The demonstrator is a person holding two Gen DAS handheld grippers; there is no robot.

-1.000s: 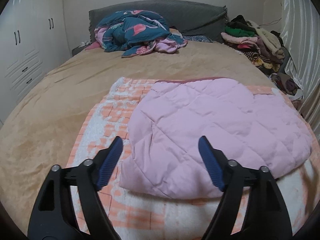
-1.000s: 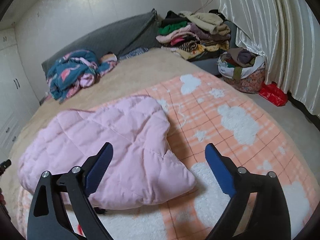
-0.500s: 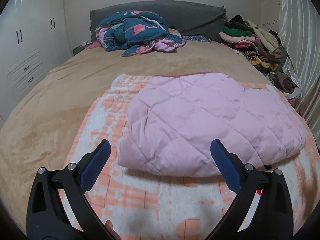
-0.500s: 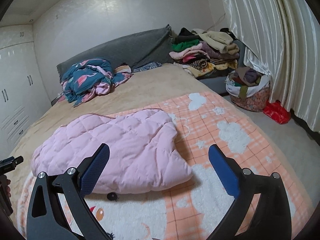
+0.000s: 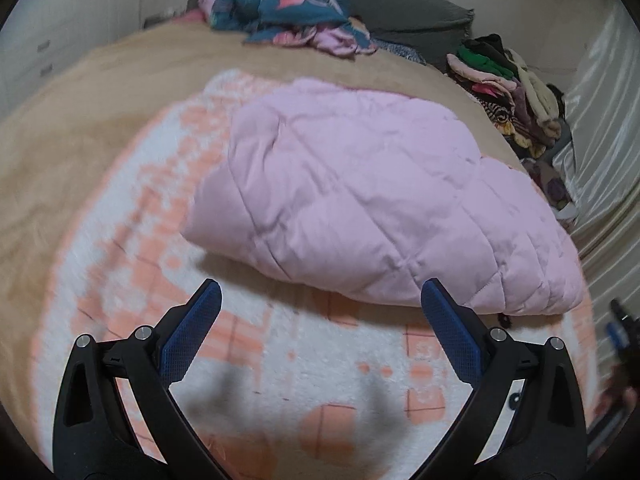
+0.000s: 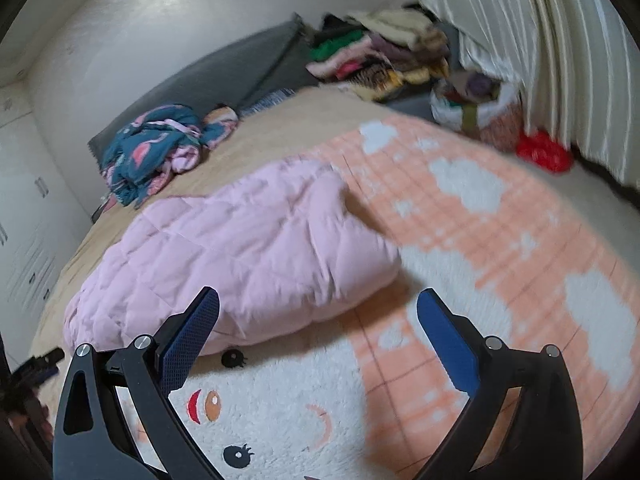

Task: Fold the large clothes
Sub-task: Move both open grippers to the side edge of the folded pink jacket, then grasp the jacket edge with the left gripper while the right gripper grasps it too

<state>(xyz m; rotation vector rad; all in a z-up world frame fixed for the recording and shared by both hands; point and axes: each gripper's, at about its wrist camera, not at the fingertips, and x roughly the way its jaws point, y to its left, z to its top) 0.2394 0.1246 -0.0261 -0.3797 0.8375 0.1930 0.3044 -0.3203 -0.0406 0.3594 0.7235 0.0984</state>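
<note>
Spread over the near end of the bed point(image 5: 72, 128) is a fluffy white-and-peach blanket point(image 5: 304, 364), and both cameras look down onto it. Closest to the left wrist lens, the left hand-held gripper point(image 5: 320, 300) stands released, its blue pads wide apart with only blanket between them. The right hand-held gripper point(image 6: 318, 306) is likewise released and grasps nothing. Just beyond the fingertips of both lies the folded pink quilted jacket point(image 5: 368, 208), a thick padded bundle resting on the blanket, its near edge facing the grippers.

Only the right wrist view shows the cartoon face stitched into the blanket point(image 6: 240, 428) below the gripper, the white cloud shapes on the peach check, and a small black object point(image 6: 233, 358) lying on the blanket at the jacket's near edge. At that view's left edge a dark, blurred piece of the other gripper appears; the left wrist view shows a similar blurred shape at its right edge.

Farther back, a crumpled teal and pink garment point(image 6: 160, 148) sits on the tan bedspread by the grey headboard point(image 6: 216, 76). A heap of mixed clothes point(image 5: 508, 92) is piled at the bed's far corner. Only the right view shows a filled laundry basket point(image 6: 480, 112), a red bag point(image 6: 544, 152) on the floor and pale curtains point(image 6: 532, 32), while white wardrobe doors point(image 5: 60, 24) show best in the left view.
</note>
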